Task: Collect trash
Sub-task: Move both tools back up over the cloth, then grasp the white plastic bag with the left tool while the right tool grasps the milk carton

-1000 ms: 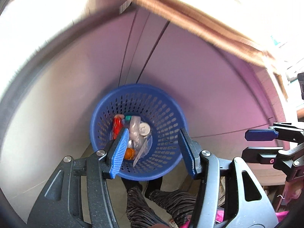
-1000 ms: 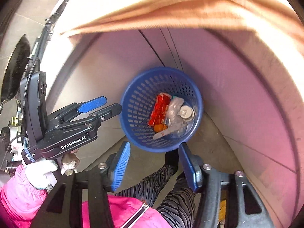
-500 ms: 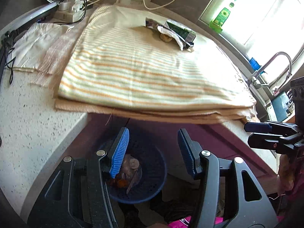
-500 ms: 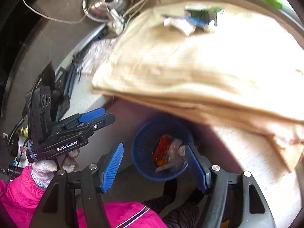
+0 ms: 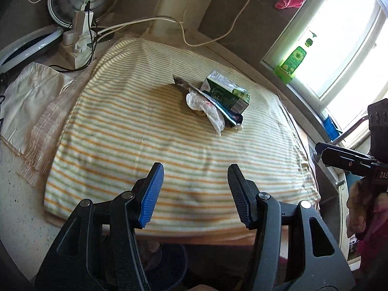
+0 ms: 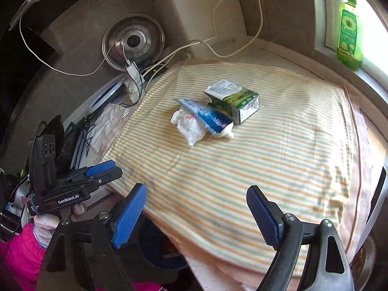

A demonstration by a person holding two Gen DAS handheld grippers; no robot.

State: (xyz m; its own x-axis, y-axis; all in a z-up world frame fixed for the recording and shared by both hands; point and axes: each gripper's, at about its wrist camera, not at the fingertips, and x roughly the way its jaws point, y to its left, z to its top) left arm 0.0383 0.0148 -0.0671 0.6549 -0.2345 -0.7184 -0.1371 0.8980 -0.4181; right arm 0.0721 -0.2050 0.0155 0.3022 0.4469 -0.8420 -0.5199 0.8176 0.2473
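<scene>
- Right claw [image 6: 196, 215]: jaws opening, now spread wide, nothing between them (only striped cloth shows through the gap). A second ago it hung over the blue basket below the surface edge; now it looks down on the surface top.
- Left claw [image 5: 195, 194]: jaws about half apart, empty. It has made the same change of view, from basket interior to the cloth.
- Blue basket [image 6: 157, 252]: now only a dark sliver under the front edge of the surface, between the right claw's fingers and the cloth overhang. A second ago it filled both views, with a red wrapper, clear plastic and a small orange item inside.
- Striped cloth [image 5: 169, 145]: covers most of the surface, front hem hanging over the edge.
- Remaining trash, in a tight cluster toward the far side of the cloth, well apart from both claws: green carton [image 6: 234, 100], blue-and-white tube [image 6: 208, 117] lying against it, crumpled white wrapper [image 6: 188, 127] touching the tube.
- Reading (a judgement): both claws have left the basket empty-handed, so a drop looks finished and the next pickup is starting. The right claw, widening, seems the likelier one to reach for the cluster.
- Beyond: pot lid [image 6: 133, 41] and white cables at the back wall, green bottle [image 6: 349, 26] on the window ledge; none look like targets.
</scene>
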